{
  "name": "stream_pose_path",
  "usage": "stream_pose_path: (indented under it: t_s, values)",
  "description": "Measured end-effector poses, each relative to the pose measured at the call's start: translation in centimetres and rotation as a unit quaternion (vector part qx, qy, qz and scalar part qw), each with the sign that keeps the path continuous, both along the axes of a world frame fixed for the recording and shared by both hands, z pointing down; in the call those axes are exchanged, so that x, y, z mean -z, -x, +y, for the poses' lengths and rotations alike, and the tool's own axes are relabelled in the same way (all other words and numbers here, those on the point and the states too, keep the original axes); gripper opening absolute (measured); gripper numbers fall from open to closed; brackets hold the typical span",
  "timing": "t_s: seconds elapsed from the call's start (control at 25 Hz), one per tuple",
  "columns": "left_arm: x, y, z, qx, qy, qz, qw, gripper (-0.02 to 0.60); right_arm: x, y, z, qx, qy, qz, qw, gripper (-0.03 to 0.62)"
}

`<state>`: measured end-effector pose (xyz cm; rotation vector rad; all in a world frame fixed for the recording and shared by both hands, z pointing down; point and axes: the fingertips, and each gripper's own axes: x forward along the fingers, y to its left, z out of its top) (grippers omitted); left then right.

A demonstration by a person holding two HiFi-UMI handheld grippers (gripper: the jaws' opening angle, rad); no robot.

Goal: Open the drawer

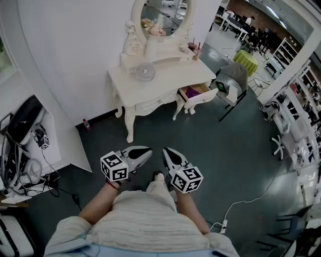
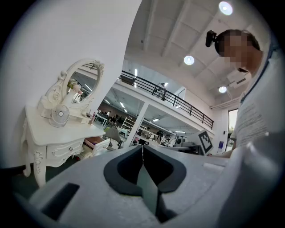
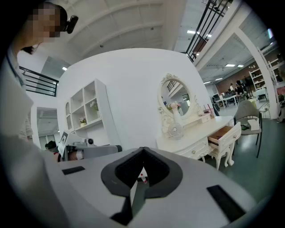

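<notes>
Far L: tangle of cables (image 1: 22, 168) on a low white unit by the wall. Small bottle (image 1: 88, 124) stands on the dark floor (image 1: 220, 145) at the wall foot, just L of the bench (image 1: 160, 88) legs. L tongs (image 1: 148, 150) held low in front of the person, roughly level, tips together w/ nothing between them; the L gripper view shows the two halves meeting in a thin seam (image 2: 142, 148). Bench is white and ornate, against the wall, well apart from both tongs; round fan (image 1: 145, 71) sits on top w/ an oval mirror (image 1: 165, 15) behind it. R tongs (image 1: 166, 150) just beside the L pair, tilted slightly down, also closed and empty (image 3: 142, 150). Drawer (image 1: 198, 93) at the bench's R end stands pulled out, something purple inside; neither pair touches it. Grey chair (image 1: 233, 80) just R of the drawer.
</notes>
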<state>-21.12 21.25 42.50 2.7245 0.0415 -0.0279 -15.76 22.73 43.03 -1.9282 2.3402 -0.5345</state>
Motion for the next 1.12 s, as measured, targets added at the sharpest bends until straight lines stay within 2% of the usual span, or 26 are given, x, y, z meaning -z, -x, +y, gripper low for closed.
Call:
stream_pose_path:
  t_s: [0.44,0.56,0.68,0.88,1.12]
  values:
    - [-1.1,-0.3,-1.0,0.004,0.012,-0.006,0.9999,0.015,-0.8,-0.2,-1.2,0.007,0.005,0.001,1.0,0.008]
    - [-1.1,-0.8,-1.4,0.005,0.013,-0.004,0.9999,0.015,-0.5,-0.7,-1.4,0.009,-0.009,-0.002,1.0,0.008]
    - [-1.2,-1.4,-2.0,0.009,0.013,-0.005,0.9999,0.015,0.3,-1.3,-1.8,0.013,-0.036,-0.027,0.999,0.009]
    - [-1.8,-3.0,-2.8,0.013,0.02,-0.01,0.9997,0.015,-0.3,-2.5,-2.6,0.025,-0.031,-0.034,0.999,0.011]
    - [-2.1,-6.4,-4.9,0.021,0.028,-0.017,0.9992,0.015,-0.7,-5.8,-4.9,0.038,-0.023,-0.032,0.999,0.011]
